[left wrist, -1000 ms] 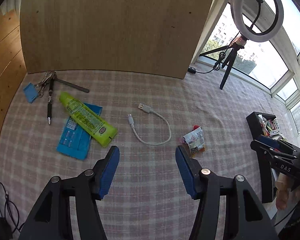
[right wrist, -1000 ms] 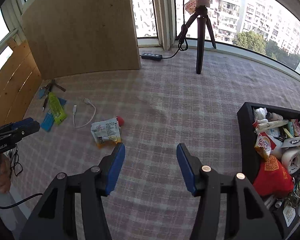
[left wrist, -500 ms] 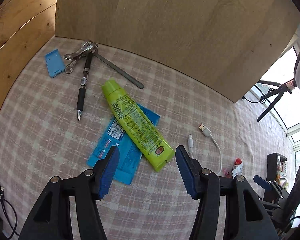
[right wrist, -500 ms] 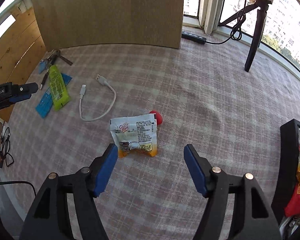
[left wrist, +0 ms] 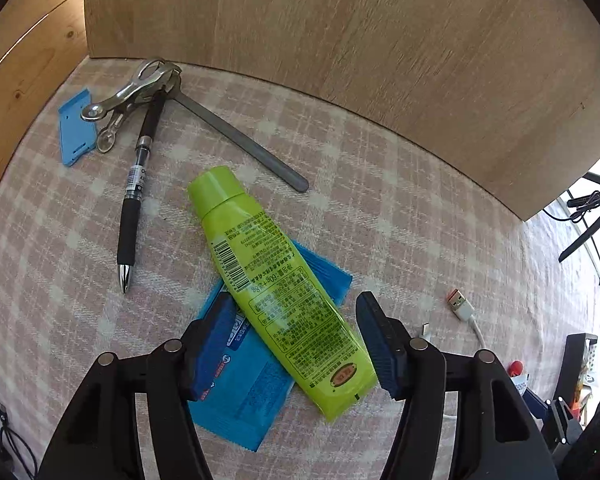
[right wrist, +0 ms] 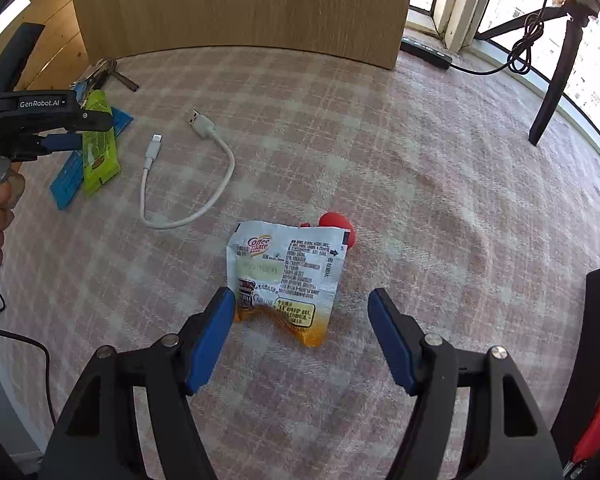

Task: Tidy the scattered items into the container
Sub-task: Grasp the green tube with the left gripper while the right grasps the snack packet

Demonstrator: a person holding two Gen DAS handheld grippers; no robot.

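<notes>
A lime-green tube (left wrist: 276, 288) lies slantwise on a blue packet (left wrist: 252, 392) on the checked cloth. My left gripper (left wrist: 294, 300) hangs over the tube's lower half; its jaws are opening, the tube lies between them and the pads stand clear of it. My right gripper (right wrist: 300, 294) is open above the near edge of a white and orange Coffee mate sachet (right wrist: 288, 276), with a red ball (right wrist: 338, 226) just behind the sachet. The black container (right wrist: 596, 340) stands at the right edge, partly cut off.
A pen (left wrist: 134, 208), a metal clip with keys (left wrist: 136, 88), a blue card (left wrist: 76, 128) and a grey bar (left wrist: 240, 140) lie by the wooden board (left wrist: 340, 60). A white USB cable (right wrist: 188, 184) curls between the two groups. A tripod leg (right wrist: 552, 76) stands far right.
Both grippers have sunk closer to the cloth. The left one came over the green tube; the right one closed in on the sachet and its jaws stand wider than a second ago.
</notes>
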